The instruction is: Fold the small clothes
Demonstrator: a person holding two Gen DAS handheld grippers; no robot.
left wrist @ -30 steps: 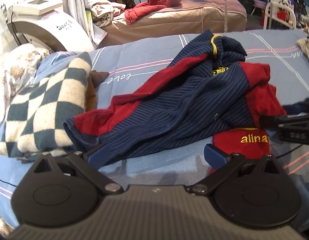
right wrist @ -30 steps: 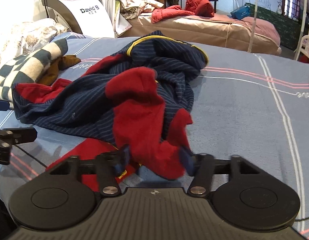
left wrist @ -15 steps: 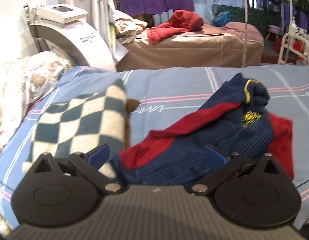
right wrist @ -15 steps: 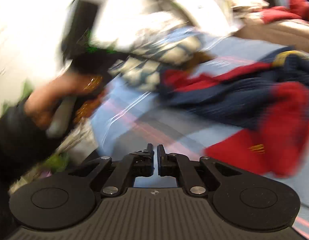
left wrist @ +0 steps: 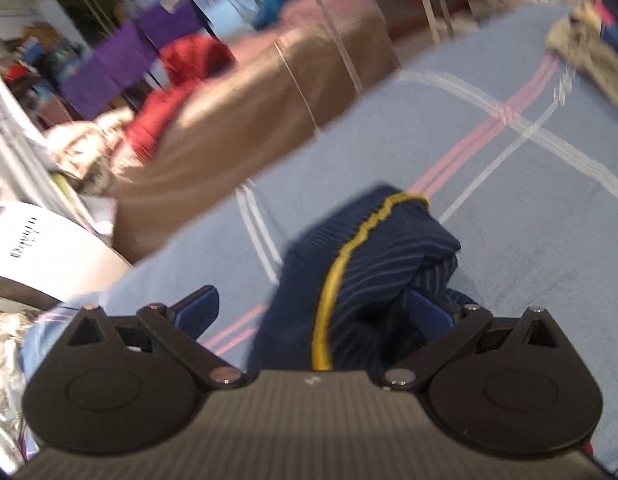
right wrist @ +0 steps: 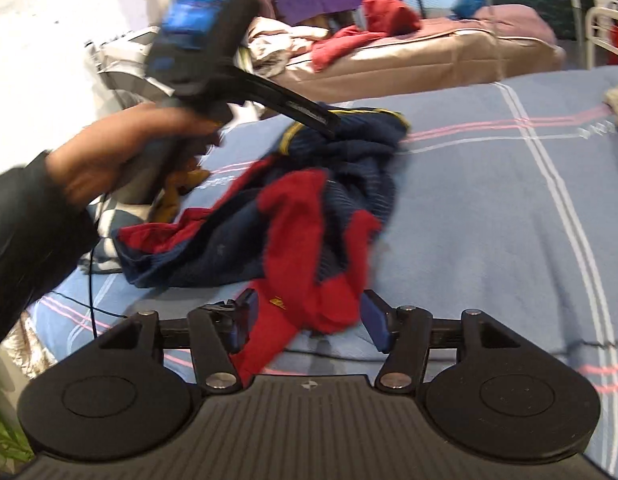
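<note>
Left gripper (left wrist: pixel 313 312): fingers apart, straddling shirt (left wrist: pixel 373 264) collar.
Right gripper (right wrist: pixel 307 320): just opened, fingers apart around red hem.
Shirt axis: collar far, hem near, on bed (right wrist: pixel 489 200).

The left gripper (left wrist: pixel 313 312) is now sitting over the shirt's (left wrist: pixel 373 264) navy collar end with its yellow trim, jaws spread wide and the fabric lying between them, where a second ago it was looking across the whole crumpled garment and, half a second ago, at the checked blanket beside it. The right gripper (right wrist: pixel 309 320) has just been opening from nearly closed, and its jaws are now standing wide with the red part of the shirt (right wrist: pixel 309 240) between them, not pinched. The left hand (right wrist: pixel 121 156) is showing higher and nearer the collar in the right wrist view.
</note>
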